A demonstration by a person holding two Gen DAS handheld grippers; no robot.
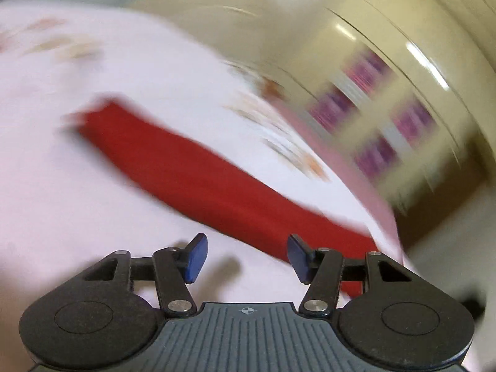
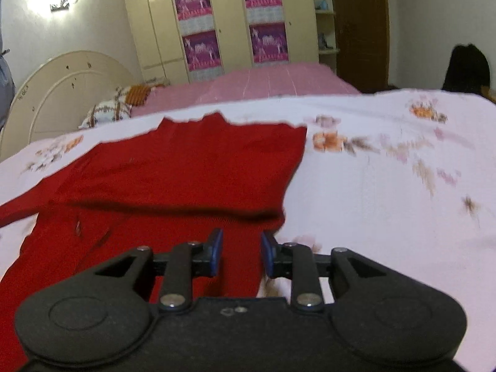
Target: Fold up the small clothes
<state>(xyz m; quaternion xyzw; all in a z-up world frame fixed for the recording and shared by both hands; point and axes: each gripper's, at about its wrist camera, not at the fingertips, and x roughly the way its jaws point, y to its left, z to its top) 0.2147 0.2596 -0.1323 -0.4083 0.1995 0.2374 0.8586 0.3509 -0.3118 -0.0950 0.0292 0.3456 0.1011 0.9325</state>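
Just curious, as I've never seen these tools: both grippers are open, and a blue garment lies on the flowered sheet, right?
Nearly. The garment is red, not blue, as the right wrist view shows. It does lie on the flowered sheet, and the left gripper and right gripper are both open.

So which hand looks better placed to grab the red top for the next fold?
Probably the right gripper: open directly over the red top. The left gripper, also open, hovers mostly over the floral sheet, its view motion-blurred.

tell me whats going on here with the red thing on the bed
A person with a gripper in each hand is folding a red garment spread on a floral sheet. One side already lies folded over. The right gripper is open above its lower edge; the left gripper, also open, holds nothing, its view motion-blurred.
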